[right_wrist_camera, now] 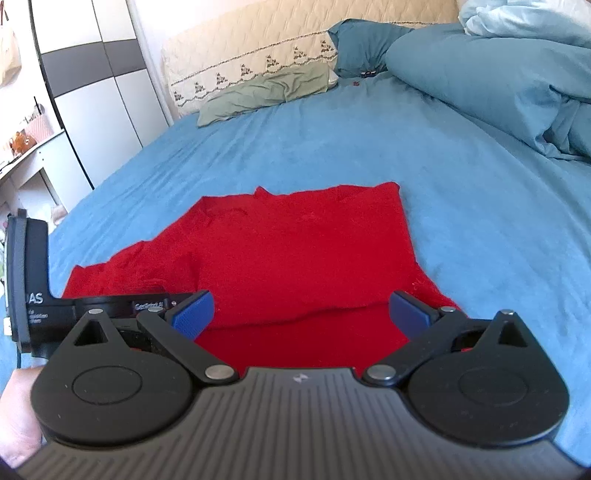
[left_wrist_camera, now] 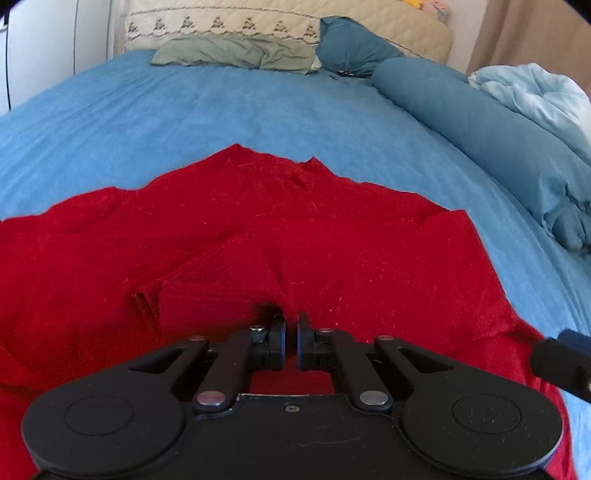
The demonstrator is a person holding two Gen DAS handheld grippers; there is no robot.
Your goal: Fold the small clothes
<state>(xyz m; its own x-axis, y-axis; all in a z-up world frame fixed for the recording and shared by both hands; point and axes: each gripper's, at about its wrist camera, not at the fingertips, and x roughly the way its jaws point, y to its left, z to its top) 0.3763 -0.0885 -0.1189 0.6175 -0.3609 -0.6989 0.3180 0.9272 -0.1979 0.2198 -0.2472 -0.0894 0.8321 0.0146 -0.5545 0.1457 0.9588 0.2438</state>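
Observation:
A red garment [left_wrist_camera: 258,229] lies spread on the blue bed sheet [left_wrist_camera: 221,110]. My left gripper [left_wrist_camera: 291,326] is shut on a fold of the red garment near its front edge, and the cloth puckers at the fingertips. In the right wrist view the red garment [right_wrist_camera: 295,251] lies ahead, with one part folded over. My right gripper [right_wrist_camera: 301,310] is open, its blue pads [right_wrist_camera: 194,314] spread wide just above the garment's near edge, holding nothing. The left gripper's body [right_wrist_camera: 33,284] shows at the left of that view.
A green pillow [left_wrist_camera: 236,53] and a teal pillow [left_wrist_camera: 351,44] lie at the headboard [left_wrist_camera: 258,14]. A rolled teal duvet [left_wrist_camera: 498,140] and a pale blue blanket [left_wrist_camera: 535,92] lie along the right. A wardrobe [right_wrist_camera: 92,92] stands left of the bed.

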